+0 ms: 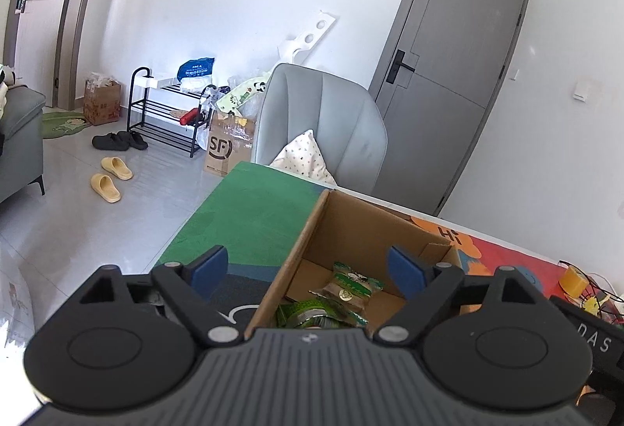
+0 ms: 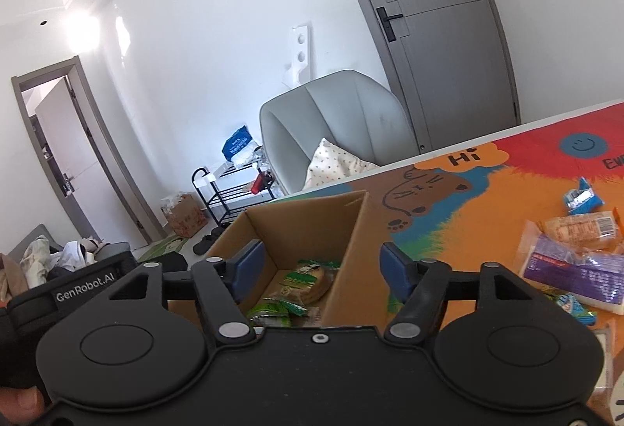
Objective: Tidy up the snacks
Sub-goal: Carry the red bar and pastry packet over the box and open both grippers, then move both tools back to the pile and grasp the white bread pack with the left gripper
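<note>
Overhead, both claws (image 1: 308, 272) (image 2: 321, 268) spread empty above cardboard box (image 2: 351, 227) on cartoon mat (image 2: 487, 200), grey door (image 1: 448, 75) beyond.

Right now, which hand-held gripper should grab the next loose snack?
Right hand-held gripper: open and empty, with the loose snack packets just to its right. The left hand-held gripper sees only the box.

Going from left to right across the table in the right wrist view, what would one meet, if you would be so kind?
Cardboard box → cat drawing → blue snack packet.
</note>
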### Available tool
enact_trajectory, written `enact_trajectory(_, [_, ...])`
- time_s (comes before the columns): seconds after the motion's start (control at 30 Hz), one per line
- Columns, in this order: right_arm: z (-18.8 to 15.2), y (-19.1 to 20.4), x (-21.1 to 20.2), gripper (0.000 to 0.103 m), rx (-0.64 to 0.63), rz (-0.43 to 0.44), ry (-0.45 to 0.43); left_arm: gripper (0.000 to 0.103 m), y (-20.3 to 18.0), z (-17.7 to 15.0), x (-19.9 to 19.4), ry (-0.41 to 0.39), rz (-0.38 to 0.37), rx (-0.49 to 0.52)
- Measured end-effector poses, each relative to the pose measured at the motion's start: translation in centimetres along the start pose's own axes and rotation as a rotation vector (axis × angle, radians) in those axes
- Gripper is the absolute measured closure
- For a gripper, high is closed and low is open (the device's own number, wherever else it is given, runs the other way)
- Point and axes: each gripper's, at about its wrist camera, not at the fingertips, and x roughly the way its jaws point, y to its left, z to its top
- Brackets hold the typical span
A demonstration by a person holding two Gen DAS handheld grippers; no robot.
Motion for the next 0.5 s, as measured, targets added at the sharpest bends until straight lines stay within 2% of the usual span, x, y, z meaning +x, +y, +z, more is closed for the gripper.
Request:
enact_trajectory(0.13, [-0.3,-1.4,-1.0,0.028,0.014,-0.050,0.014,0.009,-1.0,-0.5,0.0,0.016,-0.010,0.014])
enact_trajectory(0.27, [-0.6,-2.9,-2.3,0.017,0.023,-0.113,0.000,0.008,-2.5,-1.4,0.0,0.028,-0.038,0.060])
enact_trajectory(0.5, [-1.1,-6.3,-4.5,0.008,0.067,-0.194,-0.021,0.008,-5.9,-3.0,0.1,0.064,-0.082,0.124])
